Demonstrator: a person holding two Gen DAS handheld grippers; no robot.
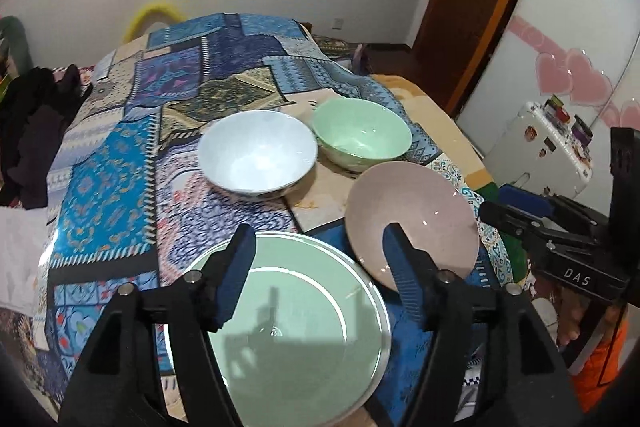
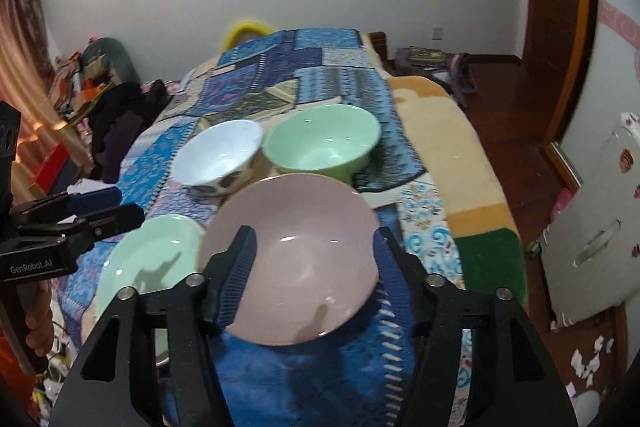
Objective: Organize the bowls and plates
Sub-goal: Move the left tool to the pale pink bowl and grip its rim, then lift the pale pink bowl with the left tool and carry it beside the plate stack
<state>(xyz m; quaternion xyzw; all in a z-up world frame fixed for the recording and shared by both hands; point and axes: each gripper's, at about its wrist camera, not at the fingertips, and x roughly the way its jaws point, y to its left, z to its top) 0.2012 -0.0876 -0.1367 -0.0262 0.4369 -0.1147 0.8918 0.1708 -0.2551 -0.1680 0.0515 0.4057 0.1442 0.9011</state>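
Note:
A green plate (image 1: 296, 339) lies on the patterned cloth at the near edge, under my open left gripper (image 1: 320, 259), which holds nothing. A pink bowl (image 1: 416, 215) sits to its right. In the right wrist view my open right gripper (image 2: 314, 259) straddles the pink bowl (image 2: 296, 259) without gripping it; the green plate (image 2: 148, 267) lies to its left. Behind stand a white bowl (image 1: 258, 155) (image 2: 218, 155) and a green bowl (image 1: 362, 135) (image 2: 324, 143), side by side.
The dishes rest on a blue patterned cloth (image 1: 120, 167) over a yellow blanket (image 2: 444, 147). Dark clothes (image 1: 36, 131) lie at the left. A white suitcase (image 1: 548, 151) stands to the right on the wooden floor (image 2: 516, 131).

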